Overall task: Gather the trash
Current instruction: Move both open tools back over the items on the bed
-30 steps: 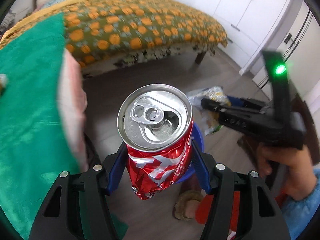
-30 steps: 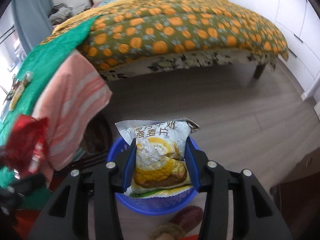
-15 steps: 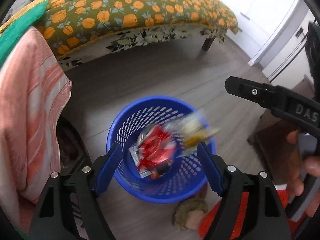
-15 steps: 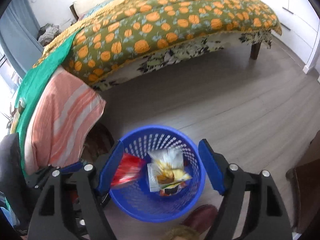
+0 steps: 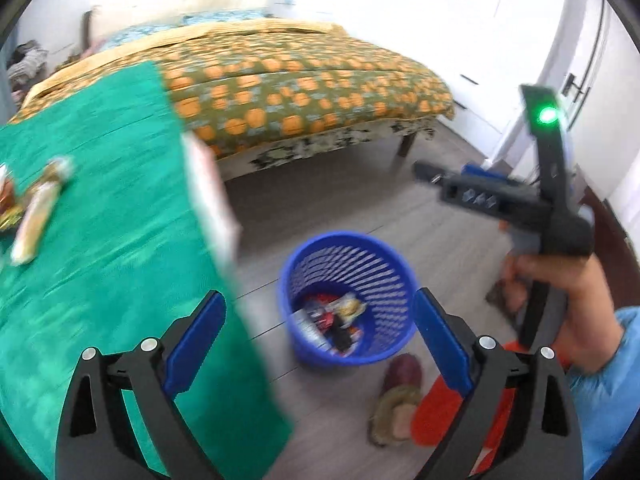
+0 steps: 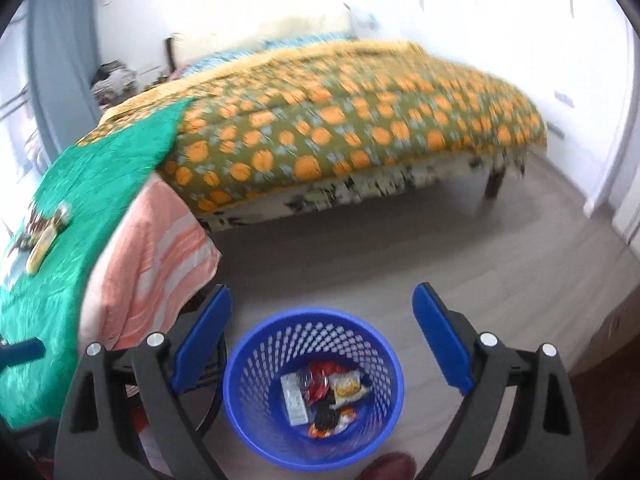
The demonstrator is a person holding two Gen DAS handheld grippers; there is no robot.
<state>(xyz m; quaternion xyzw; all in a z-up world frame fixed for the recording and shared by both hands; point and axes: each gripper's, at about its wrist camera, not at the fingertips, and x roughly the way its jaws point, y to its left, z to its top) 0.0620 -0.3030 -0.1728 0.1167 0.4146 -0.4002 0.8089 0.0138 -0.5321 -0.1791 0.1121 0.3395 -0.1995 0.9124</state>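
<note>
Both hand-held grippers, left (image 5: 316, 344) and right (image 6: 320, 336), were opening empty above the basket (image 6: 256, 436); next step judged: fetch the wrappers (image 5: 34, 216) on the table (image 5: 100, 216) beside it.

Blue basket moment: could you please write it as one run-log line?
left gripper: opening, empty | right gripper: opening, empty | basket: holds wrappers | green cloth: more trash

- Bed (image 6: 344, 128): olive quilt with orange spots, patterned valance, dark wooden leg at its far corner.
- Green cloth (image 5: 92, 216) covers a surface on the left.
- Pink striped towel (image 6: 156, 264) hangs off its edge.
- Grey wood-look floor (image 6: 460, 248).
- White cupboard doors (image 5: 472, 40) behind.
- Slipper (image 5: 396, 400) on floor.
</note>
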